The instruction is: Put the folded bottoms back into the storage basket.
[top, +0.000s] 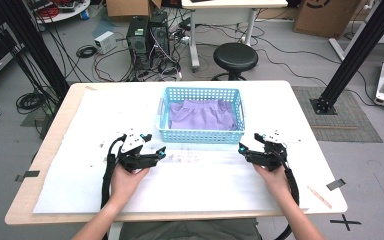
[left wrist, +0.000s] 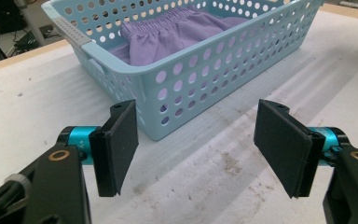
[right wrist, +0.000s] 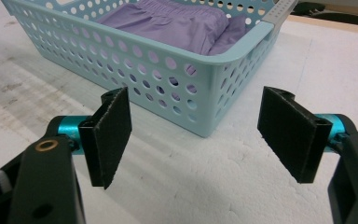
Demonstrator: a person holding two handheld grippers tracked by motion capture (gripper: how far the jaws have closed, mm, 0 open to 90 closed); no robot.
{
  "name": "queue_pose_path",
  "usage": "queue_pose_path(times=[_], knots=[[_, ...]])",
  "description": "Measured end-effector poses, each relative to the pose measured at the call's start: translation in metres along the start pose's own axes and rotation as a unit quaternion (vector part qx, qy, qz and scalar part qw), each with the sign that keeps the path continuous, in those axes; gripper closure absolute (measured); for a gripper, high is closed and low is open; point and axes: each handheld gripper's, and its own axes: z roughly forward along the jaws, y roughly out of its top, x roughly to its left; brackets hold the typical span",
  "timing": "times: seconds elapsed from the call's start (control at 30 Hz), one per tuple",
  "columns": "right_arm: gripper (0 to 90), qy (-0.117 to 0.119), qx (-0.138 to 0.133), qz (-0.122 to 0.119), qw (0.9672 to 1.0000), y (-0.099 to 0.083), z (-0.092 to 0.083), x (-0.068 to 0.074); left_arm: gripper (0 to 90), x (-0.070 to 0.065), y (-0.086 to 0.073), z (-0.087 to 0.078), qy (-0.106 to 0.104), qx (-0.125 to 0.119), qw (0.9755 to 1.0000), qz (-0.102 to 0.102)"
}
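A light-blue perforated basket [top: 200, 135] stands at the middle of the table with a folded purple garment [top: 202, 114] inside it. My left gripper [top: 155, 145] sits just in front of the basket's near left corner, open and holding nothing. My right gripper [top: 249, 142] mirrors it at the near right corner, also open and holding nothing. In the left gripper view the open gripper [left wrist: 196, 140] faces the basket's corner [left wrist: 191, 88] and the garment [left wrist: 168, 32]. In the right gripper view the open gripper [right wrist: 193, 135] faces the other corner [right wrist: 144, 65] and the garment [right wrist: 168, 23].
A white foam sheet [top: 180, 180] covers the tabletop, scuffed in front of the basket. Beyond the far edge stand a black stool [top: 235, 56], computer towers [top: 147, 35] with cables, and black frame posts [top: 355, 55] at both sides.
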Motion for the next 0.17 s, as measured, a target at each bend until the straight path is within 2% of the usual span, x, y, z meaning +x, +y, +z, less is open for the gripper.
queue_pose_path(times=[0.17], knots=[[26.4, -0.002, 0.0, -0.002, 1.0, 0.0, -0.0006, 0.0009, 30.6, 0.002, 0.0, -0.0015, 0.005, -0.002, 1.0, -0.003]])
